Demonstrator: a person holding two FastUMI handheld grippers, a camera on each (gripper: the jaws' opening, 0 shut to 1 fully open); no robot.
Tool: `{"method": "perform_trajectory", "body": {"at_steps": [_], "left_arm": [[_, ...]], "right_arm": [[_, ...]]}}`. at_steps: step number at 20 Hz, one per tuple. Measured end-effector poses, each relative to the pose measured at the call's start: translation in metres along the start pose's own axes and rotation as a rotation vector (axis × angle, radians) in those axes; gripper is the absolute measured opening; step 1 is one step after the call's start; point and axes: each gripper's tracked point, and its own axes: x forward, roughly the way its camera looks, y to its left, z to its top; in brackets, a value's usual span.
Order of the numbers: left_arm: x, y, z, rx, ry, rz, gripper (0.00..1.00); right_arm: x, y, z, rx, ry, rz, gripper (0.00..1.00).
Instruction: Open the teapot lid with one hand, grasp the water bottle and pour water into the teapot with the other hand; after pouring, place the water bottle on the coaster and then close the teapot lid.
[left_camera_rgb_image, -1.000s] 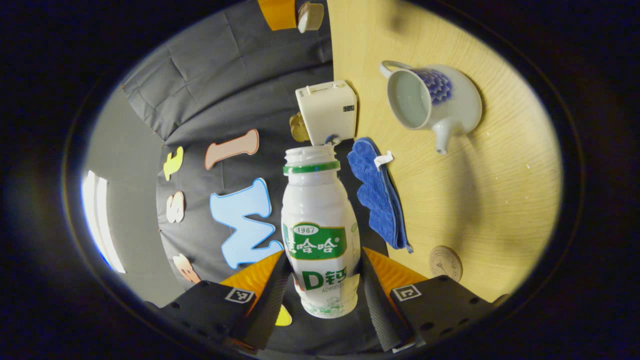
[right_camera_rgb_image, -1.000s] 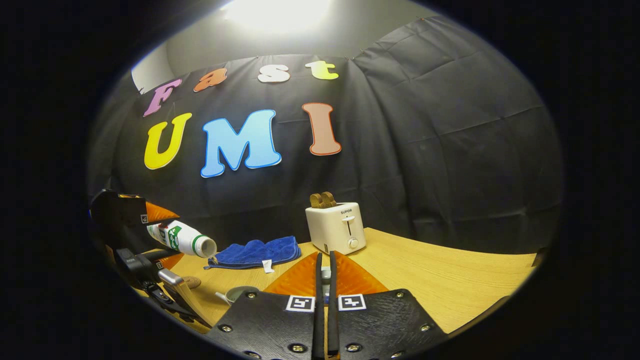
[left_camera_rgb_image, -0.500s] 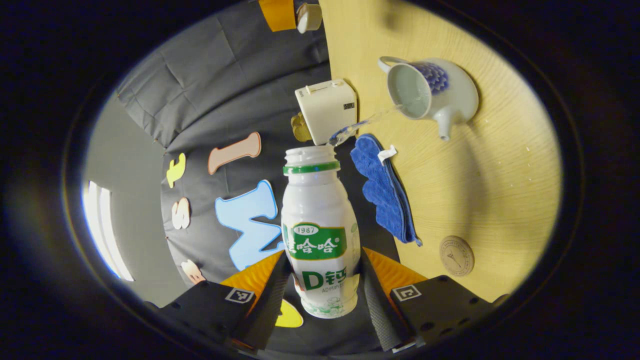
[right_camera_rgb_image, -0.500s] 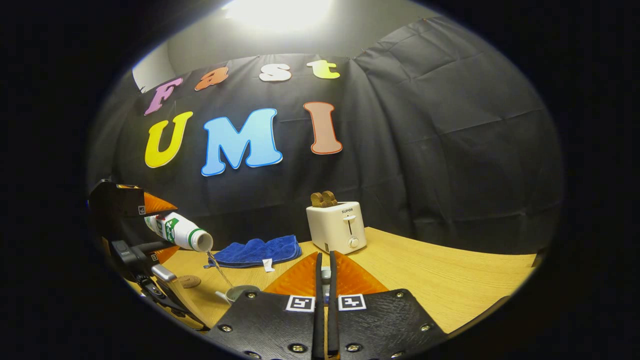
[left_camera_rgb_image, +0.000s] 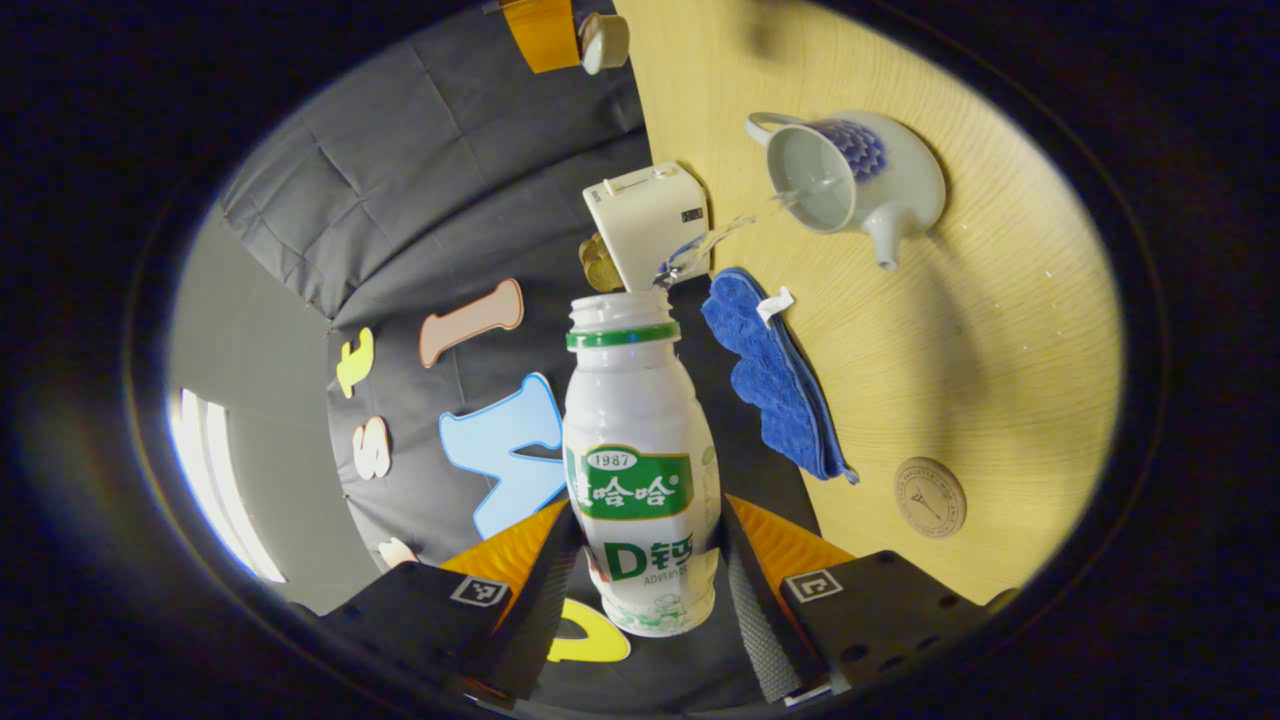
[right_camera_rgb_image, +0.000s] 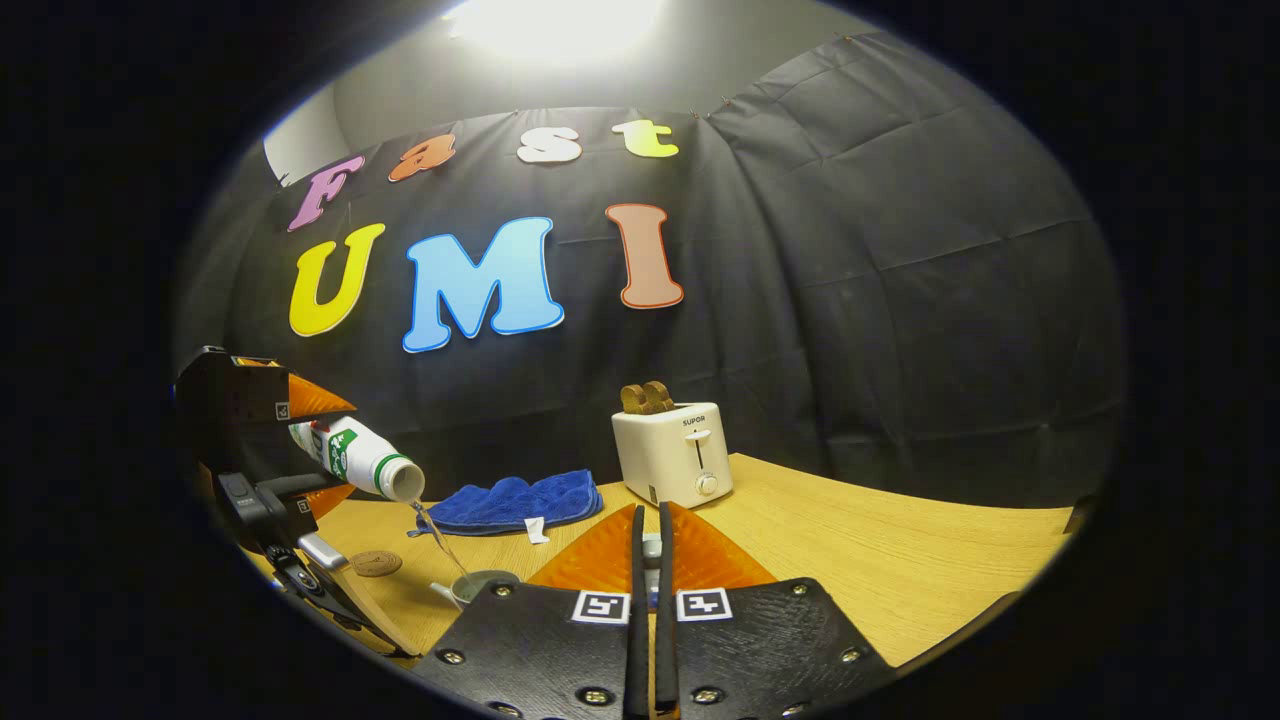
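Observation:
My left gripper (left_camera_rgb_image: 645, 535) is shut on a white water bottle (left_camera_rgb_image: 632, 430) with a green label, tipped over with its cap off. A thin stream of water (left_camera_rgb_image: 725, 232) runs from its mouth into the open white and blue teapot (left_camera_rgb_image: 850, 180) on the wooden table. In the right gripper view the same bottle (right_camera_rgb_image: 365, 462) pours down into the teapot (right_camera_rgb_image: 482, 583), whose rim peeks out beside my fingers. My right gripper (right_camera_rgb_image: 648, 530) is shut on the teapot lid (left_camera_rgb_image: 603, 40), held up above the table. A round wooden coaster (left_camera_rgb_image: 929, 497) lies bare near the table's front.
A white toaster (right_camera_rgb_image: 675, 452) with toast in it stands at the back of the table (right_camera_rgb_image: 880, 560). A folded blue cloth (right_camera_rgb_image: 515, 503) lies between the toaster and the bottle. The coaster (right_camera_rgb_image: 376, 563) sits under the left gripper (right_camera_rgb_image: 290, 425).
The bottle has tipped further and risen a little. A second ago only a drop hung at its mouth; now water streams into the teapot. The right gripper has held still.

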Motion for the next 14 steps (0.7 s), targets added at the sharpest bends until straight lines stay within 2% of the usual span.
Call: {"method": "perform_trajectory", "body": {"at_steps": [1,3,4,8,9,10,14], "left_arm": [[0.001,0.001,-0.001,0.008,0.0,-0.001,0.89],[0.0,0.002,-0.001,0.023,-0.003,0.0,0.85],[0.0,0.002,-0.001,0.03,-0.004,0.0,0.89],[0.001,0.006,0.001,0.053,-0.013,0.005,0.89],[0.0,0.006,0.002,0.06,-0.018,0.005,0.85],[0.001,0.006,0.004,0.068,-0.021,0.006,0.89],[0.001,0.01,0.009,0.092,-0.034,0.007,0.89]], "right_arm": [[0.0,0.0,-0.001,-0.001,0.002,-0.001,0.02],[0.0,0.0,-0.001,0.0,0.004,-0.001,0.02],[0.0,0.0,-0.001,0.0,0.004,0.0,0.02],[-0.001,0.001,-0.002,-0.002,0.008,0.003,0.02],[0.0,0.0,-0.002,-0.002,0.007,0.003,0.02],[0.0,0.0,-0.001,-0.001,0.007,0.003,0.02],[0.0,0.0,-0.001,0.002,0.008,0.002,0.02]]}}
